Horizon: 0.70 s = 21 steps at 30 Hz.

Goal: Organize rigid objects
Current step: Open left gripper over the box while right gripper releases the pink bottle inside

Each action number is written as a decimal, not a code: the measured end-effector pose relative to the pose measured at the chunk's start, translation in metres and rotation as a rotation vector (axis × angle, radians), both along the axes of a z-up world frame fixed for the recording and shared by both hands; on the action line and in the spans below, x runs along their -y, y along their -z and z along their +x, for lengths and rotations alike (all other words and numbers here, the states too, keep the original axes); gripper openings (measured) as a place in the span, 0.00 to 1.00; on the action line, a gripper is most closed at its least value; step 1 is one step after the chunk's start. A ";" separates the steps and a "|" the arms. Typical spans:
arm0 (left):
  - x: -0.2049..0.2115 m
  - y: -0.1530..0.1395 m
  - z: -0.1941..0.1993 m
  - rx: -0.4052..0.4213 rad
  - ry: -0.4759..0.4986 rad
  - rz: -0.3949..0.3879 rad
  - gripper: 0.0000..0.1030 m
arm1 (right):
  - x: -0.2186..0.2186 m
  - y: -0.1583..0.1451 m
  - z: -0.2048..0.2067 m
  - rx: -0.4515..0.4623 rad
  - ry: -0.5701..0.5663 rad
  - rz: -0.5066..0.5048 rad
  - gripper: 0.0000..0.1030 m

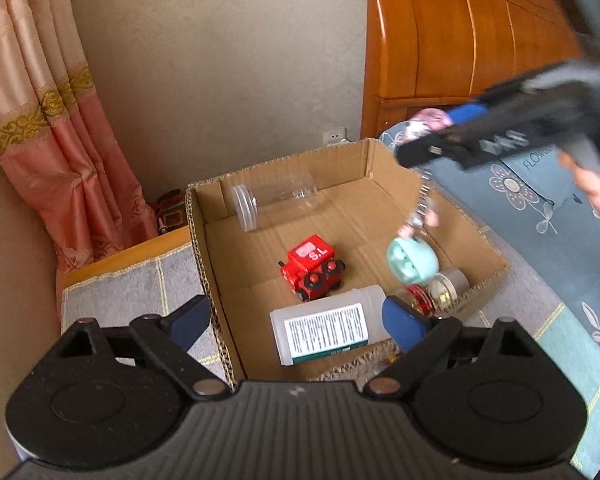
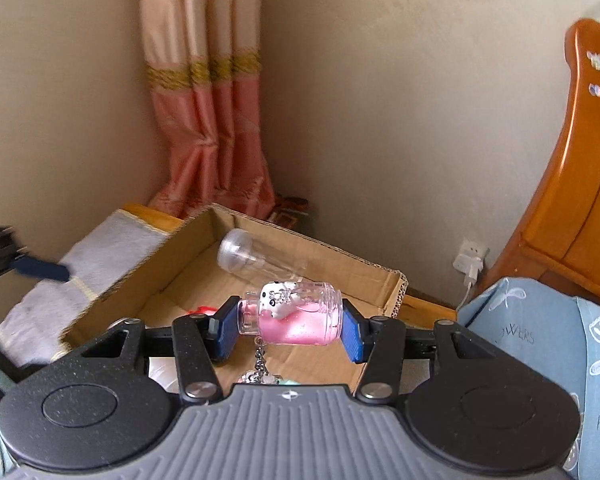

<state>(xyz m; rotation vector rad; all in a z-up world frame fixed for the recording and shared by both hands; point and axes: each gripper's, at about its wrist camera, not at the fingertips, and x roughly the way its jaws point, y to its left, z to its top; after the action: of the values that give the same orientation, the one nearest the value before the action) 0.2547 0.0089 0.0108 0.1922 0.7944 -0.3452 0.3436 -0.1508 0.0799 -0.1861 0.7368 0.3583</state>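
Right now a small pink jar, with a white toy animal inside and a little chain hanging below it, is held lying sideways above the cardboard box. It is clamped end to end by the right gripper, one blue pad on its cap and one on its base.

Inside the box a clear tube lies by the far wall. A red toy train sits near the middle, a white bottle lies by the near wall, and a mint green toy and small tins rest by the right wall.

To do this step well, the jar should probably be brought down low over a bare part of the box floor before it is let go, so it does not drop on the other things or roll. The chain should be kept off the box wall.

The right gripper is reached in from the box's right side and tipped down a little. The left gripper is held wide apart with nothing in it, over the box's near wall.
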 end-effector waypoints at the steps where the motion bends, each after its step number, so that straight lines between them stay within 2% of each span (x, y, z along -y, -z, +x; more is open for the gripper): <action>1: -0.001 0.000 -0.002 0.000 -0.001 -0.001 0.90 | 0.000 0.003 0.007 -0.009 0.016 -0.003 0.54; 3: -0.003 0.001 -0.006 0.004 0.004 -0.004 0.90 | 0.000 0.008 0.018 -0.017 0.046 -0.006 0.55; 4: -0.004 0.001 -0.008 0.005 0.003 -0.008 0.90 | 0.000 0.010 0.023 -0.024 0.061 -0.004 0.60; 5: -0.005 0.002 -0.009 0.004 -0.002 -0.013 0.93 | 0.000 0.012 0.026 -0.027 0.075 0.000 0.65; 7: -0.008 0.002 -0.012 0.002 -0.012 -0.026 0.96 | 0.001 0.012 0.024 -0.014 0.097 0.006 0.89; 8: -0.010 0.001 -0.014 0.006 -0.014 -0.033 0.96 | 0.002 0.011 0.019 0.002 0.096 0.015 0.92; 13: -0.012 -0.001 -0.023 0.009 -0.026 -0.041 0.96 | 0.001 0.002 -0.005 0.020 0.077 0.002 1.00; 21: -0.008 -0.007 -0.047 0.033 -0.034 -0.027 0.97 | -0.003 -0.010 -0.058 0.025 0.040 -0.017 1.00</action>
<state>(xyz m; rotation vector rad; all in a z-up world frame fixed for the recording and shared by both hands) 0.2078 0.0166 0.0177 0.1588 0.7593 -0.3195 0.2855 -0.1475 0.0904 -0.1913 0.7184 0.3118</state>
